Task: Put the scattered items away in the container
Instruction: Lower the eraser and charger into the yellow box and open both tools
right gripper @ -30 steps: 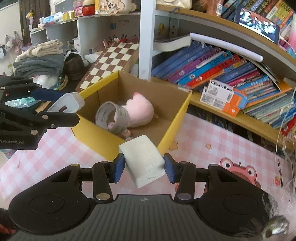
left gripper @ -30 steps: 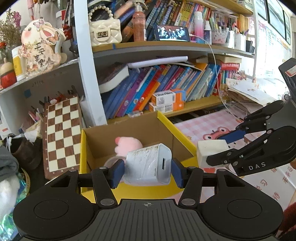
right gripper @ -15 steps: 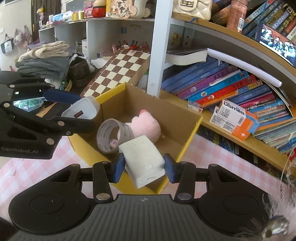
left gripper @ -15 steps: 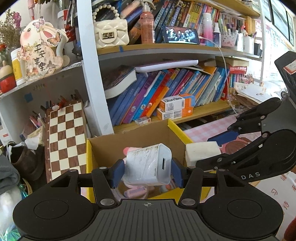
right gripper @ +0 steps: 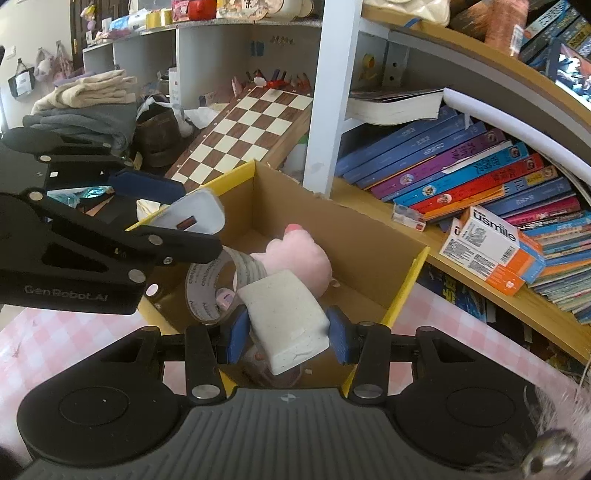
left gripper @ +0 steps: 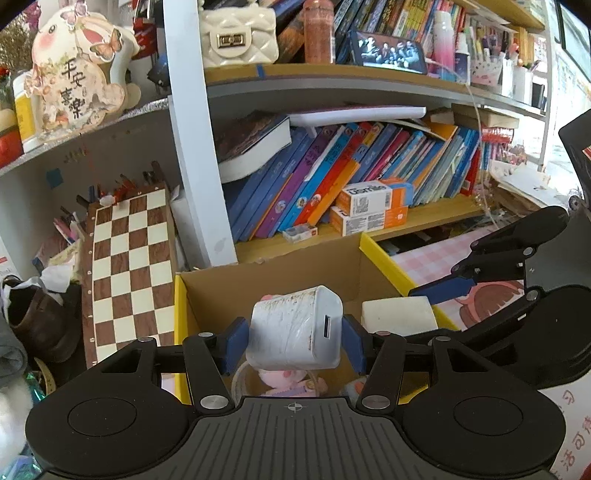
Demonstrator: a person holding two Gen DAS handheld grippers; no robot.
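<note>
Both grippers have travelled forward since a second ago, so that the open cardboard box with yellow-edged flaps (right gripper: pixel 373 240), then lying ahead of them, now sits directly beneath both loads. Clamped between the blue pads of the left gripper (left gripper: pixel 293 345) is a scuffed white USB charger block (left gripper: pixel 293 328), held above the near part of the box with its port facing right. To its right the right gripper (right gripper: pixel 288 332) squeezes a speckled white rectangular eraser-like block (right gripper: pixel 286 315) between its own blue pads, tilted, over the box's near edge; in the left wrist view that same block (left gripper: pixel 397 314) hangs just right of the charger.

Inside the box lie a pink plush toy (right gripper: pixel 299 258) toward the far wall and a roll of clear packing tape (right gripper: pixel 216 288) standing on its edge at the near left, touching the plush. The box rests on a pink-and-white checked tablecloth (right gripper: pixel 55 347).

Beyond the far wall, a brown-and-cream chessboard (left gripper: pixel 127 273) leans at the left against a white shelf upright (left gripper: pixel 201 147). Right of the upright, slanted colourful books (left gripper: pixel 351 170) fill a wooden shelf, with two orange-and-white cartons (left gripper: pixel 373 206) stacked in front of them. On the upper left shelf stands a cream rabbit ornament with Chinese characters (left gripper: pixel 75 70), and a quilted cream handbag (left gripper: pixel 238 35) sits to its right.
</note>
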